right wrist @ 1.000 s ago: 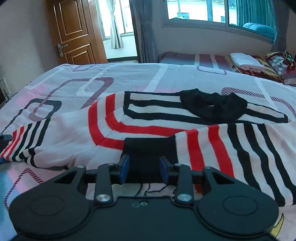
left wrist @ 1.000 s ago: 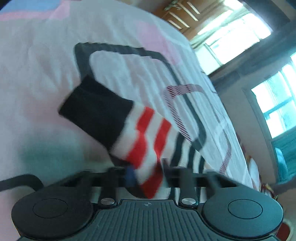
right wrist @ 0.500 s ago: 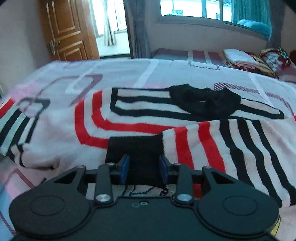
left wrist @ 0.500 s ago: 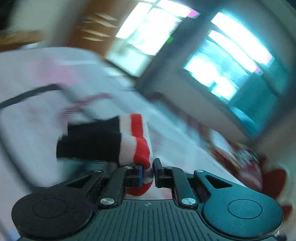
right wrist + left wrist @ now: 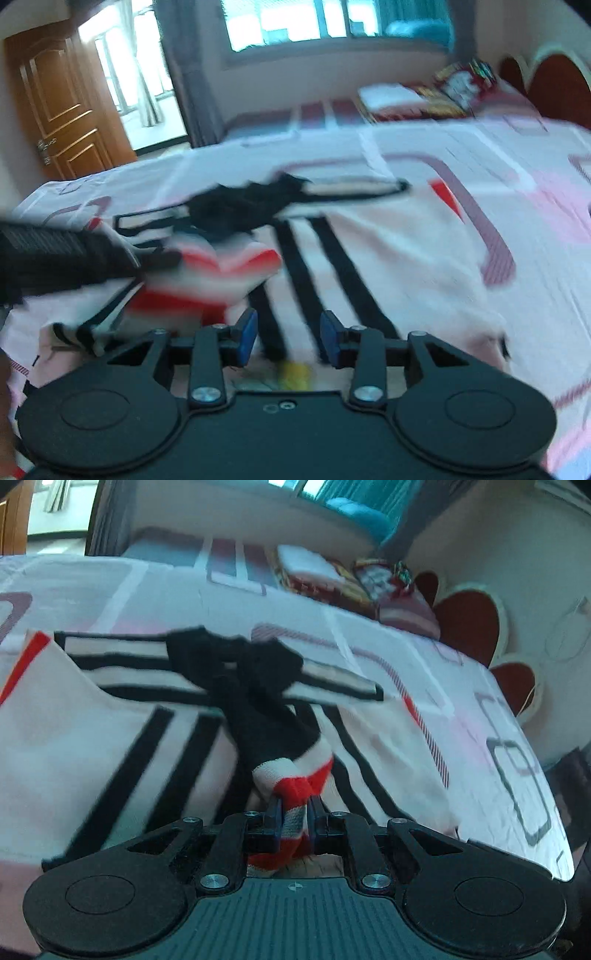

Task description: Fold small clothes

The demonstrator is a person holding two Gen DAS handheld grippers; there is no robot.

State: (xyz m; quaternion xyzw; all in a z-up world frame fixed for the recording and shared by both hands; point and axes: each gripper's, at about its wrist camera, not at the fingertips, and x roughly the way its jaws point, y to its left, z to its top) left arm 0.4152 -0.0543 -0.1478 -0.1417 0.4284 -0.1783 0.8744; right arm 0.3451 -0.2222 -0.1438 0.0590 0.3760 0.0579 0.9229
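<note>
A small striped sweater [image 5: 110, 746], white with black and red stripes and a black collar [image 5: 236, 657], lies on the bed. My left gripper [image 5: 294, 812] is shut on the sweater's sleeve [image 5: 291, 775], near its black cuff, held over the sweater's body. In the right wrist view the left gripper's body [image 5: 55, 254] comes in from the left with the sleeve [image 5: 221, 269] draped across the sweater [image 5: 369, 266]. My right gripper [image 5: 288, 336] is open and empty, low over the sweater's black stripes.
The sweater lies on a patterned white and pink bedsheet [image 5: 498, 709]. Folded blankets [image 5: 332, 576] and a red headboard [image 5: 469, 620] are at the far end. A wooden door [image 5: 62, 110] and windows [image 5: 314, 18] are behind the bed.
My left gripper has swung the sleeve from the side of the bed across onto the sweater's body. My right gripper has let go of the black cuff and opened.
</note>
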